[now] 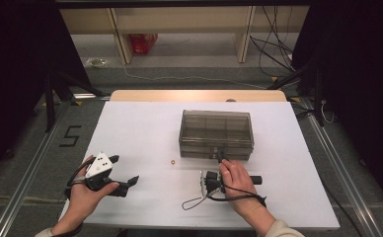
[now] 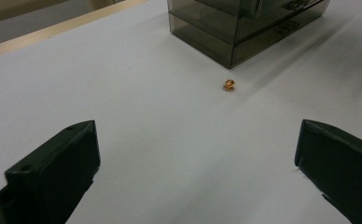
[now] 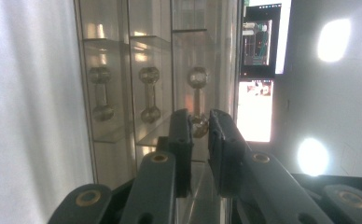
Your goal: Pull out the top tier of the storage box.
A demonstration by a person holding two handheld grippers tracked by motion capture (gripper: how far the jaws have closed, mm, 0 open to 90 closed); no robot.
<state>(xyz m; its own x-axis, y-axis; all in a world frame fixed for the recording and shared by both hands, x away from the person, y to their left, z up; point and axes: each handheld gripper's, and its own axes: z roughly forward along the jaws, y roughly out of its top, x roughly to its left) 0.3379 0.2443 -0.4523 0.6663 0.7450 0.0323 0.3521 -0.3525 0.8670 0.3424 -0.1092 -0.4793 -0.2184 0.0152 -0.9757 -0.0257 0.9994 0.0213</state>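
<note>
Drawer handle on the smoky box is what your right hand-held gripper is closing on: the jaws are standing narrow, one pad on each side of the clear dumbbell-shaped pull, and they look to be pinching its lower knob. Your right hand is lying low on the white table, rolled onto its side, with the tool pointing at the near face of the box. Your left hand is resting near the front left edge, its left hand-held gripper gaping wide with nothing in it, aimed across the table. A small gold bead is sitting just in front of the box's near corner. That box is translucent grey with three small drawers, each bearing the same clear handle. A dark mark shaped like a 5 is showing on the floor to the left.
</note>
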